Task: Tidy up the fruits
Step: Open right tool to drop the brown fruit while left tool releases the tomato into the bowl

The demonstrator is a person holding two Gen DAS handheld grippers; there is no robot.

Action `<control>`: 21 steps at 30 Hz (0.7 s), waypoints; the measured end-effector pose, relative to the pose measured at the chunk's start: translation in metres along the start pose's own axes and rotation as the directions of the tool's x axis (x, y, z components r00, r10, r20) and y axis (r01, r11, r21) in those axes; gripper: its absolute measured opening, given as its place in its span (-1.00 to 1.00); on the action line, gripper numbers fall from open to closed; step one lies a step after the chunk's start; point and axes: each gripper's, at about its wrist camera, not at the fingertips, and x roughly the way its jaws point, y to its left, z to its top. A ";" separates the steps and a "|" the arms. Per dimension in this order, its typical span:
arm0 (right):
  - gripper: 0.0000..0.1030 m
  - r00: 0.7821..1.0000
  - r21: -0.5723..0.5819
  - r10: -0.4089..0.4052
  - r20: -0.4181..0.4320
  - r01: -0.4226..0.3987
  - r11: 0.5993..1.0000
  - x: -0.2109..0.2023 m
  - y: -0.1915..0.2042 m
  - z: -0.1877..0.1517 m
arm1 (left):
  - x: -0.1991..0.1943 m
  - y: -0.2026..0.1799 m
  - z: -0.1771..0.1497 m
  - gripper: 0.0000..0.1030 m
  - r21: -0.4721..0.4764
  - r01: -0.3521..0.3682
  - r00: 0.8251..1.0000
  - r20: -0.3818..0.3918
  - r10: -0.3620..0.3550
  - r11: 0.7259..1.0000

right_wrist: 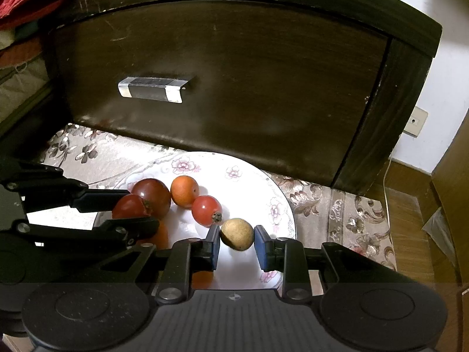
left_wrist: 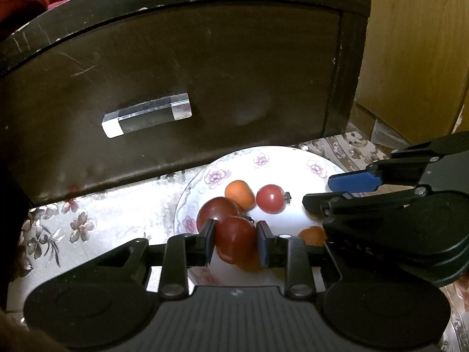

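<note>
Two glossy red tomatoes [left_wrist: 234,239] [left_wrist: 271,199], orange fruit [left_wrist: 239,193], white plate [left_wrist: 293,158].

1. Both views were dim overall, and the dark cabinet front [left_wrist: 181,82] swallowed most detail.
2. The white plate [right_wrist: 252,182] was blown out to glare, with its pattern lost near the centre.
3. The clear handle [left_wrist: 146,116] caught bright highlights at its ends.
4. Fisheye bending curved the cabinet edges, strongest toward 10 and 2 o'clock.
5. Corners were vignetted black.
6. The red tomato [left_wrist: 270,199] carried a small specular glint.
</note>
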 end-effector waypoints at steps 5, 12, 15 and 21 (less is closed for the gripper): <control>-0.40 1.000 0.012 -0.003 0.010 0.003 1.000 -0.001 -0.003 0.001 | -0.001 0.001 0.000 -0.28 -0.010 0.008 1.000 0.006 -0.008 1.000; -0.36 1.000 0.034 -0.004 0.018 0.003 0.999 -0.004 -0.009 0.002 | -0.004 0.000 -0.001 -0.26 -0.033 0.028 1.000 0.011 -0.028 0.999; -0.35 1.000 0.040 -0.008 0.021 0.007 0.999 -0.005 -0.010 0.002 | -0.006 -0.002 0.000 -0.25 -0.026 0.028 0.999 0.018 -0.027 0.999; -0.31 0.999 0.056 -0.009 0.037 0.007 0.998 -0.011 -0.013 0.004 | -0.018 0.002 0.003 -0.15 -0.049 0.020 0.999 0.036 -0.018 0.999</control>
